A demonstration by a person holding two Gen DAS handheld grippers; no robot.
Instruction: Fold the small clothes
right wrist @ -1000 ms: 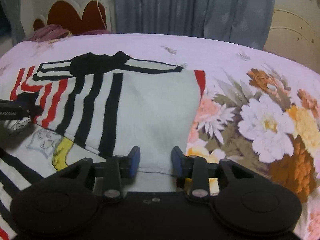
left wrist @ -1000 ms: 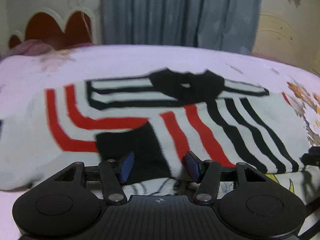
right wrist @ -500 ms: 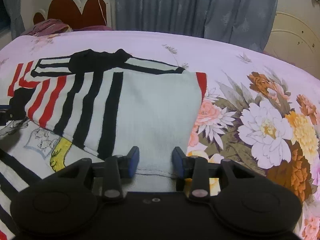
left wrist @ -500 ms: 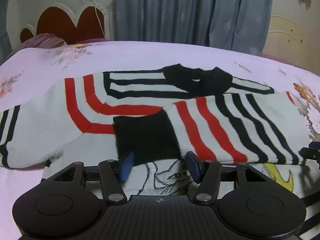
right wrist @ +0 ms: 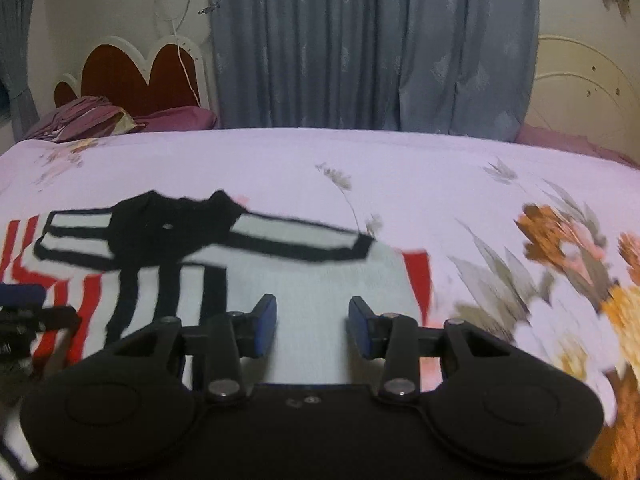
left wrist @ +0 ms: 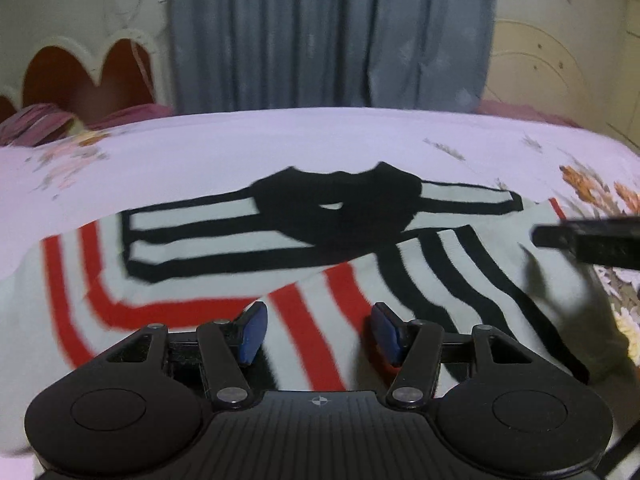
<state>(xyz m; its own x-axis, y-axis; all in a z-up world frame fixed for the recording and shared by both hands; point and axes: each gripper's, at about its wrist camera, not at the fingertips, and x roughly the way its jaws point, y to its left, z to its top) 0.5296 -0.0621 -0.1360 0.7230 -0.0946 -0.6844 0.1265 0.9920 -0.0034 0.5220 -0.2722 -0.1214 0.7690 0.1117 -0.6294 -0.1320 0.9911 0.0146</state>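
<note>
A small white sweater (left wrist: 224, 276) with red and black stripes and a black collar (left wrist: 340, 208) lies folded flat on the bed; it also shows in the right wrist view (right wrist: 320, 280). My left gripper (left wrist: 316, 334) is open and empty, low over the red-striped part. My right gripper (right wrist: 312, 326) is open and empty, over the plain white part near the sweater's right edge. The right gripper's tip shows in the left wrist view (left wrist: 588, 240); the left gripper's tip shows in the right wrist view (right wrist: 28, 308).
The bed (right wrist: 400, 184) has a pale purple floral sheet with big flowers at the right (right wrist: 580, 264). A red scalloped headboard (right wrist: 136, 72), purple pillows (right wrist: 88, 120) and a grey curtain (right wrist: 360, 40) are behind.
Both grippers have moved forward over the sweater and tilted up; the near hem and the cartoon-print cloth below it have dropped out of view. Both stay open.
</note>
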